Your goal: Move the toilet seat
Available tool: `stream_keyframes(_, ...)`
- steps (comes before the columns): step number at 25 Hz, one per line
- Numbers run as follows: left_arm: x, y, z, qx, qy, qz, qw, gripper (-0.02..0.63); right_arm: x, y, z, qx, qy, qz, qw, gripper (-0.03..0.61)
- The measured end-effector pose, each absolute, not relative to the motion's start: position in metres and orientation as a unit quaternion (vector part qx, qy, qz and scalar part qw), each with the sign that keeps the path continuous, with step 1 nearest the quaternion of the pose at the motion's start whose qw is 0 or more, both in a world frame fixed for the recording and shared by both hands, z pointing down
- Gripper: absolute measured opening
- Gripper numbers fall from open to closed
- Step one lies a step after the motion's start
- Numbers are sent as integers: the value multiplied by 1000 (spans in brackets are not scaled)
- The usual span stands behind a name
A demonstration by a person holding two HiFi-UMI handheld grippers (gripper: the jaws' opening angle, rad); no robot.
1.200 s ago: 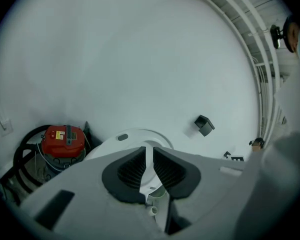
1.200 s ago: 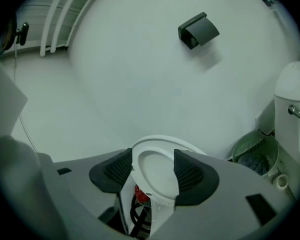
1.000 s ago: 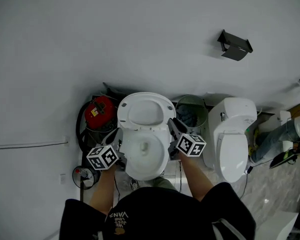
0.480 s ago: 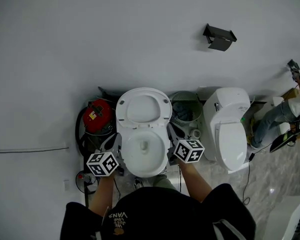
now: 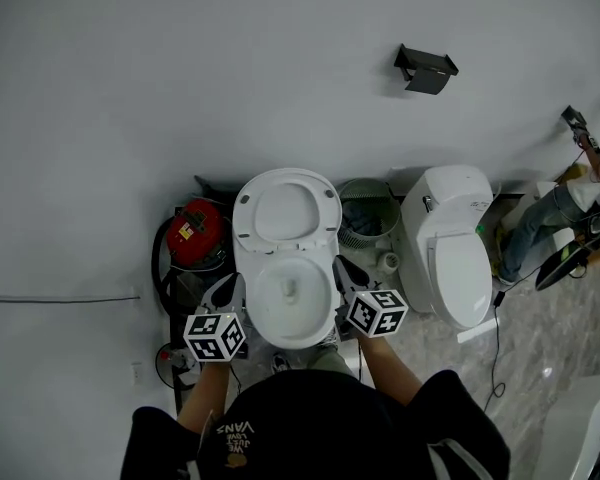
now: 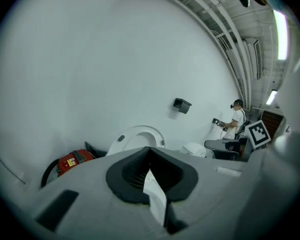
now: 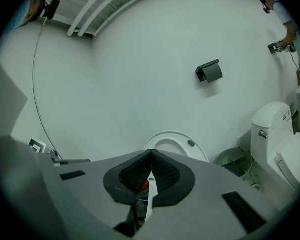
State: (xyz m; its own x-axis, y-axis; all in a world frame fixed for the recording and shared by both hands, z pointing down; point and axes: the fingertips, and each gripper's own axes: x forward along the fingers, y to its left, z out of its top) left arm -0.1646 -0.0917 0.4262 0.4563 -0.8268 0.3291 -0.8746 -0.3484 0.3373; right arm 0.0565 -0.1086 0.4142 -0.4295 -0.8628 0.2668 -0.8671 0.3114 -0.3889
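The white toilet's seat (image 5: pixel 285 212) stands raised against the wall, above the open bowl (image 5: pixel 291 294). My left gripper (image 5: pixel 224 290) hangs shut beside the bowl's left rim with nothing in it. My right gripper (image 5: pixel 344 268) is shut and holds nothing, just off the bowl's right rim. In the left gripper view the shut gripper (image 6: pixel 149 150) points at the raised seat (image 6: pixel 138 136). The right gripper view shows the right gripper (image 7: pixel 151 155) closed, with the raised seat (image 7: pixel 175 144) behind it.
A red canister (image 5: pixel 196 230) with a black hose stands left of the toilet. A green mesh waste basket (image 5: pixel 368 217) and a second toilet (image 5: pixel 450 254) with its lid down stand to the right. A black holder (image 5: pixel 425 68) hangs on the wall. Another person (image 5: pixel 572 214) works at the far right.
The right gripper's jaws have closed and it has drawn back from the seat's right edge toward me. The left gripper has also dropped back a little. The seat stays raised.
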Motion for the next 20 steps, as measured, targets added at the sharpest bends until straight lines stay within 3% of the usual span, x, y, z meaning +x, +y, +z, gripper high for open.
stream_keyframes(20,-143,-24,428,854,-469,97,204,-1,52,-21,431,544,-800,251,41,-2)
